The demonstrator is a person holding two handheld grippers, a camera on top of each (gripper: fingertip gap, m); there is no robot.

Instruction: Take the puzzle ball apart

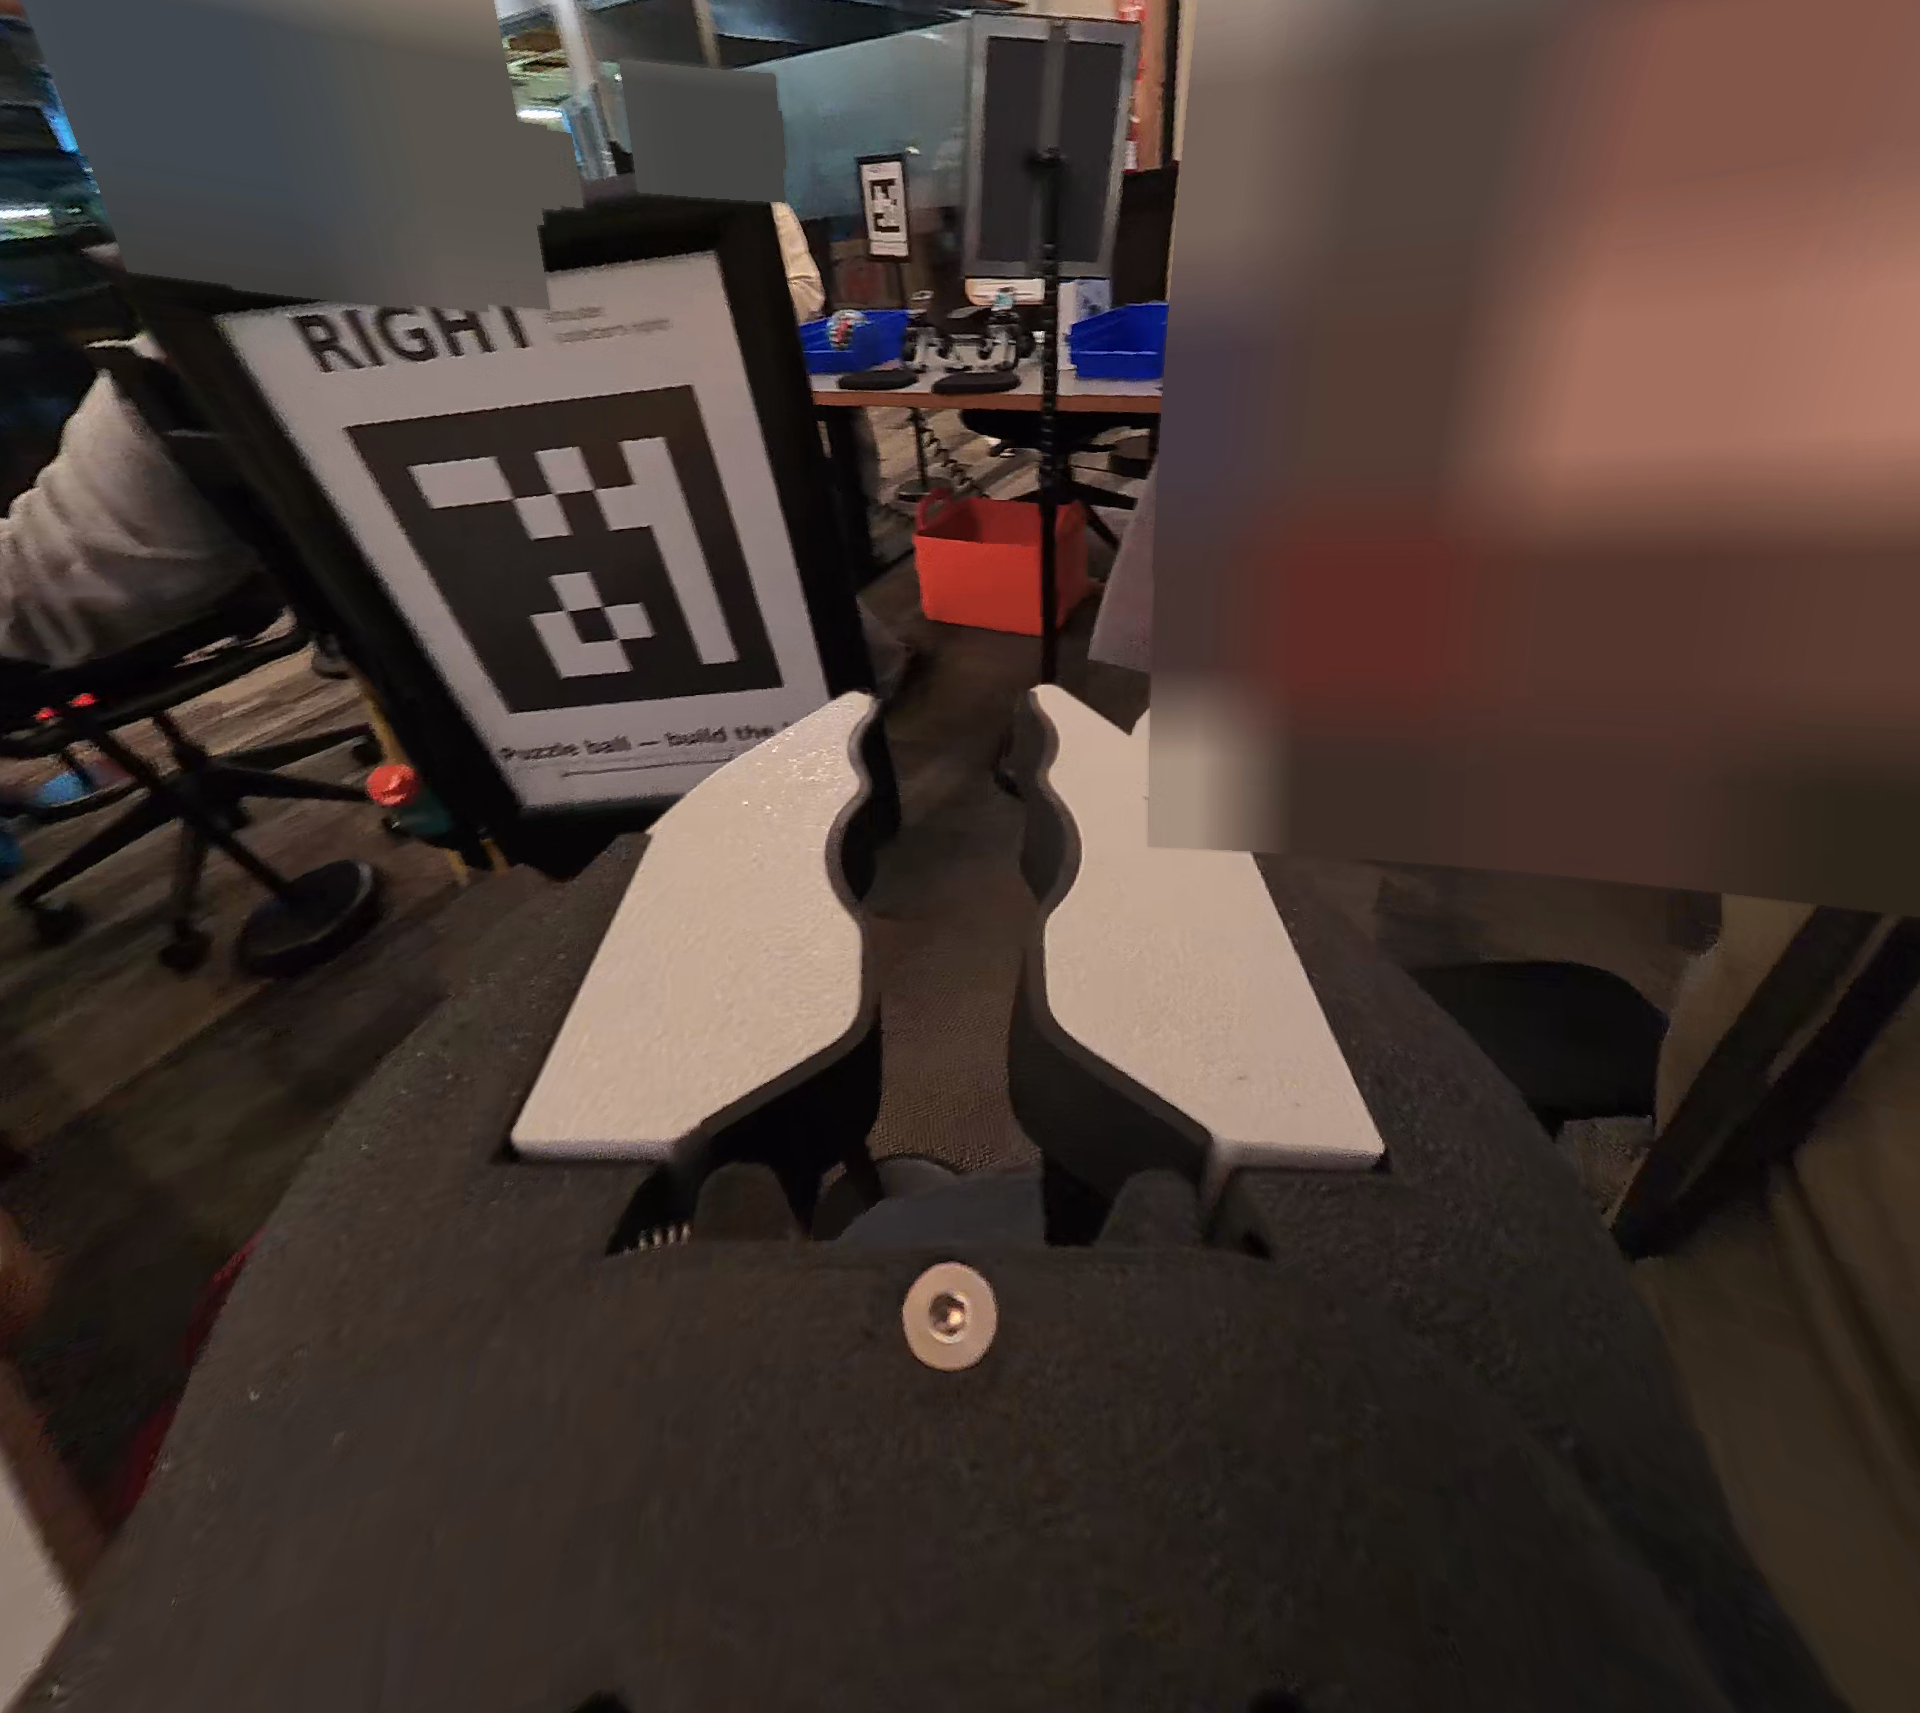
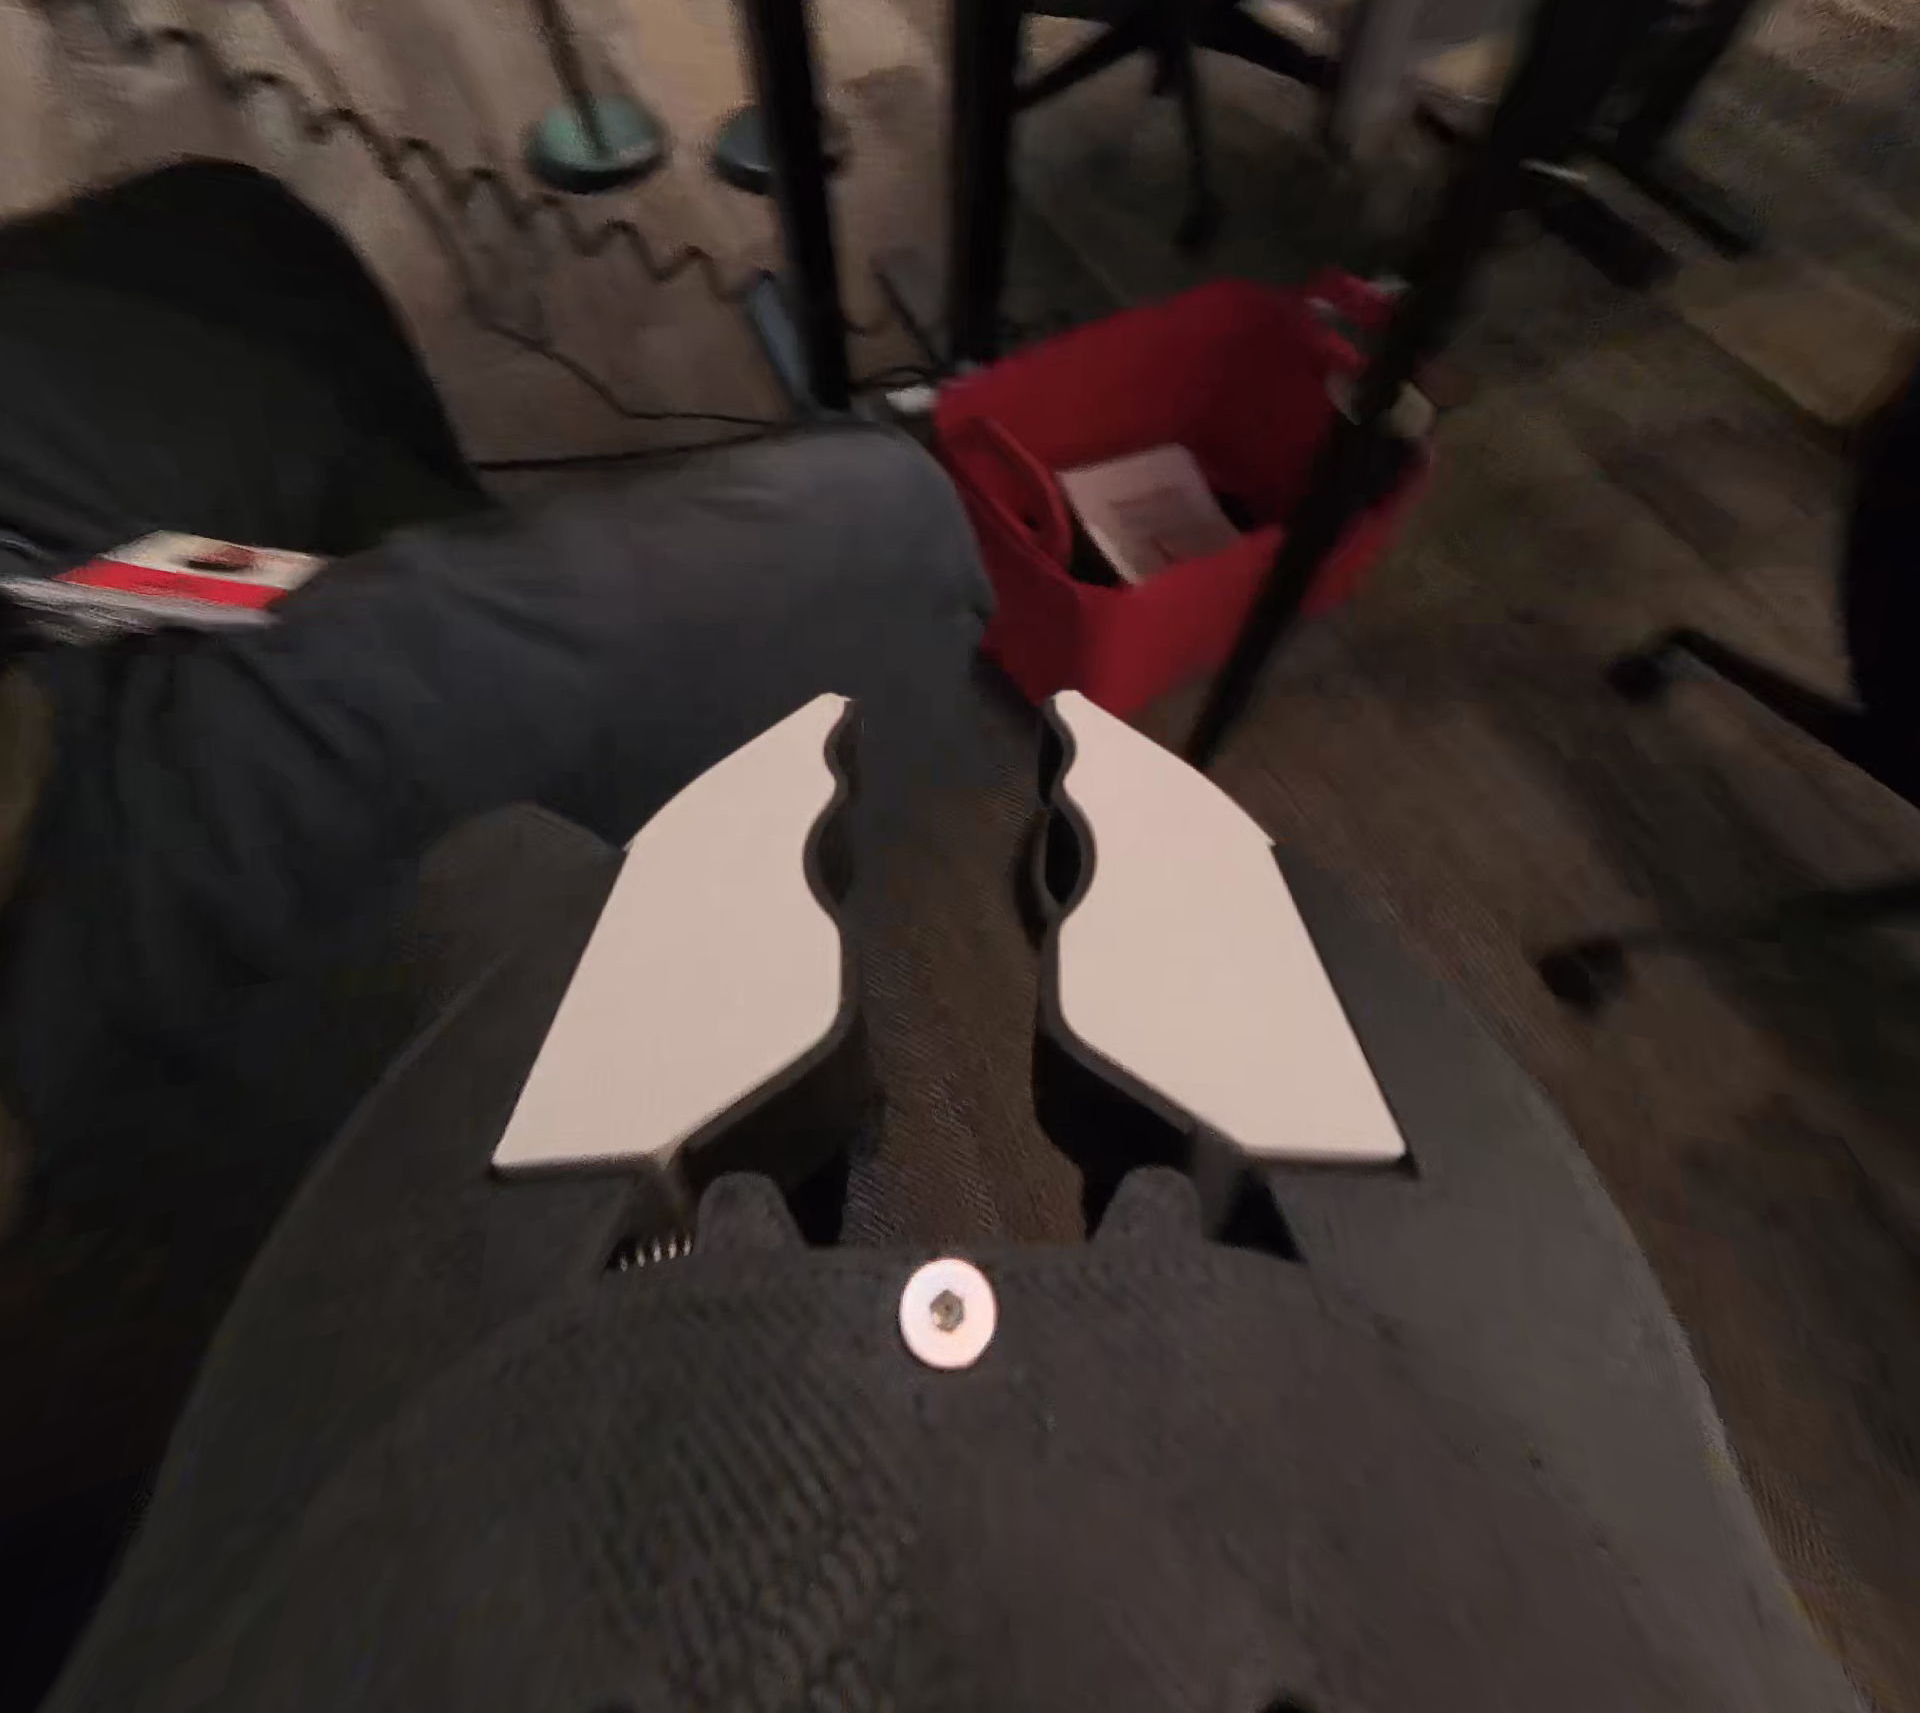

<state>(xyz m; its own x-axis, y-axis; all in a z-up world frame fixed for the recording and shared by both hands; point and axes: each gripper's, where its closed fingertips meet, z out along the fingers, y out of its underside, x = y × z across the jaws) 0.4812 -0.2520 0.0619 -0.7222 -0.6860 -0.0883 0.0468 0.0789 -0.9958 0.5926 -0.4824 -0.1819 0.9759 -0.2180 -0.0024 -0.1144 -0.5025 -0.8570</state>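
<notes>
My left gripper (image 1: 951,728), white plates on black wavy pads, stands parted and empty; my right gripper (image 2: 948,721) likewise. Beyond the left one: a black-framed white marker sign (image 1: 540,510), then a red plastic bin (image 1: 992,562) on the floor. The puzzle ball appears in neither view. I expect it is light, rigid plastic, possibly slippery; grip opposite segments at a seam.

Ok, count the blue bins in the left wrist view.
2. One blue bin sits on the far table's left end, the other blue bin on its right, partly cut off by a blurred patch that may hide more.
</notes>
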